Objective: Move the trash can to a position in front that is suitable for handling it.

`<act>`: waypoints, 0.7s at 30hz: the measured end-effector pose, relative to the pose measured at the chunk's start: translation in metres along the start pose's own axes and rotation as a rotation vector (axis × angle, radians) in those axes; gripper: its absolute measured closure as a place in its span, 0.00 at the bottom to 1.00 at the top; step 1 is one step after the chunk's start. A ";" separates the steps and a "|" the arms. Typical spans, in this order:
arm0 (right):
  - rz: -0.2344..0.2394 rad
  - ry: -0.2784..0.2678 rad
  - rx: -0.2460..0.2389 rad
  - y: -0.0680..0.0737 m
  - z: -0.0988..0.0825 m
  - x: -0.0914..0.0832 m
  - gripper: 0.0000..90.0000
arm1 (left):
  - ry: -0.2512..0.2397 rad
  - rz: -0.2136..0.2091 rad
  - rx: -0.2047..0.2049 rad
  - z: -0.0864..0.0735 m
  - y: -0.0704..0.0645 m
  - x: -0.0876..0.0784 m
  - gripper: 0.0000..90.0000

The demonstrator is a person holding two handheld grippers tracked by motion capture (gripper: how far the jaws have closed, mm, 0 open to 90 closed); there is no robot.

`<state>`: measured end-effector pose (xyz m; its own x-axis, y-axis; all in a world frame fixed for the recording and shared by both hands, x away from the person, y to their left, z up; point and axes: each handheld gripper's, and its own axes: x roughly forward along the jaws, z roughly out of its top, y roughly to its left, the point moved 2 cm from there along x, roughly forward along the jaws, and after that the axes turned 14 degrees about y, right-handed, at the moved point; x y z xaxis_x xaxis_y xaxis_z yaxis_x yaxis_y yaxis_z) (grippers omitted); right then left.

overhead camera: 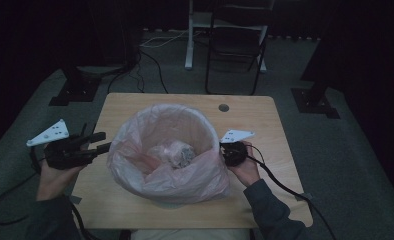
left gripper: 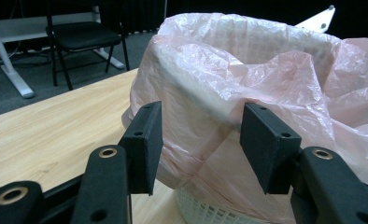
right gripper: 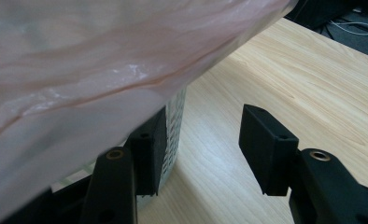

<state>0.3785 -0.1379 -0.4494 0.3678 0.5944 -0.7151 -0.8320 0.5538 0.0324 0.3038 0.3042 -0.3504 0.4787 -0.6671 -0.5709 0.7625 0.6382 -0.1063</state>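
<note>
A white mesh basket (left gripper: 205,210) lined with a thin pink plastic bag (overhead camera: 167,150) stands in the middle of the wooden table (overhead camera: 270,125). Crumpled waste (overhead camera: 177,154) lies in the bag. My left gripper (overhead camera: 105,141) hovers at the bin's left side, open, jaws pointing at the bag's overhang (left gripper: 266,70); the film sits just beyond the pads, untouched. My right gripper (overhead camera: 226,152) is at the bin's right rim. In the right gripper view it (right gripper: 203,149) is open, one jaw tucked under the draped bag (right gripper: 79,70) beside the basket wall (right gripper: 176,121), bare table between the pads.
A cable hole (overhead camera: 223,107) sits near the table's far edge. Beyond the table stand a black chair (overhead camera: 237,45) and a white desk leg (overhead camera: 190,40), with cables on the grey carpet. Black stand bases flank the table at the far left and right.
</note>
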 end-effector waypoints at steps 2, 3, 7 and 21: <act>0.005 0.001 -0.011 0.004 0.002 0.002 0.57 | 0.004 0.002 0.003 -0.002 0.001 -0.005 0.55; 0.013 -0.002 -0.014 0.005 0.002 0.003 0.56 | 0.005 0.001 0.003 -0.003 0.002 -0.007 0.55; 0.022 0.004 -0.030 0.012 0.006 0.006 0.56 | 0.026 0.015 0.023 -0.004 0.000 -0.014 0.55; 0.078 0.014 -0.033 0.017 0.011 0.009 0.51 | 0.035 0.080 -0.015 -0.005 0.003 -0.030 0.52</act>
<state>0.3718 -0.1171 -0.4474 0.2960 0.6266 -0.7209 -0.8713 0.4865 0.0651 0.2891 0.3280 -0.3380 0.5222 -0.6000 -0.6060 0.7155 0.6950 -0.0716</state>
